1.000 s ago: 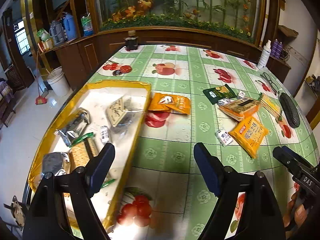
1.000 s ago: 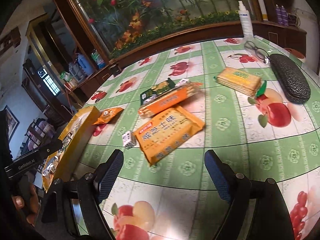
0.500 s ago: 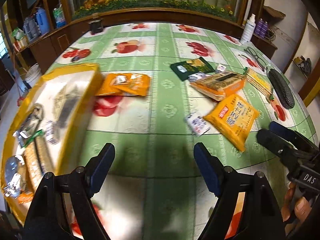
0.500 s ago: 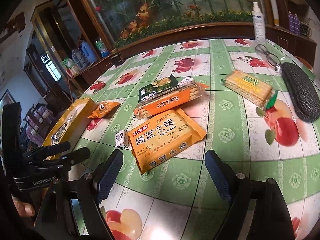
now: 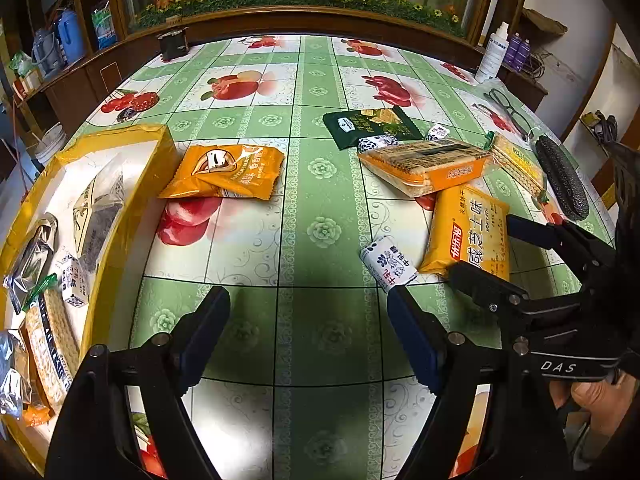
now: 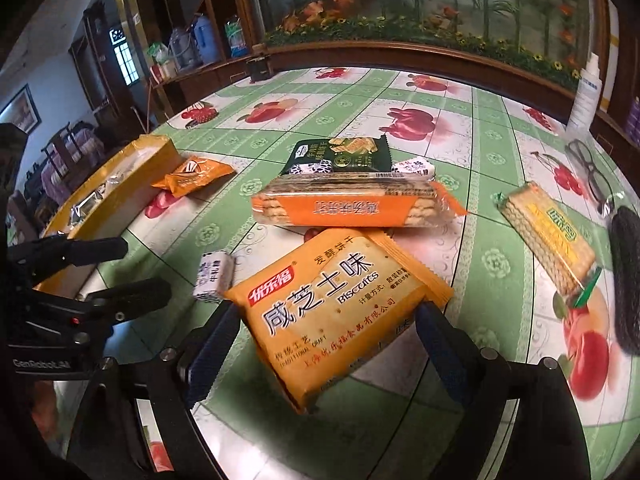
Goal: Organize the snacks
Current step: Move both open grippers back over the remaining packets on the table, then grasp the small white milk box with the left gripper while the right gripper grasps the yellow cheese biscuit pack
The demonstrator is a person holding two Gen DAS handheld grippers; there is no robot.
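A yellow-orange biscuit pack (image 6: 332, 300) lies flat on the fruit-print tablecloth. My right gripper (image 6: 328, 316) straddles its near end, jaws opening, pads beside its edges without pressing. The left wrist view shows that right gripper (image 5: 480, 246) over the same pack (image 5: 468, 232). My left gripper (image 5: 308, 320) is open above bare cloth with nothing between its fingers. A small white-and-blue candy (image 5: 388, 260) lies just beyond its right finger. The yellow tray (image 5: 120, 184) at the left holds several wrapped snacks.
An orange snack bag (image 5: 224, 172) lies near the tray. A long orange cracker pack (image 6: 352, 204), a dark green pack (image 6: 340, 156) and a yellow cracker pack (image 6: 548, 236) lie further back. A black glasses case (image 6: 628, 280), glasses (image 6: 588, 168) and a spray bottle (image 6: 586, 96) sit at the right.
The left gripper swung right, away from the tray to the middle of the table. The right gripper closed in on the yellow-orange biscuit pack, rolled, and widened its jaws around it.
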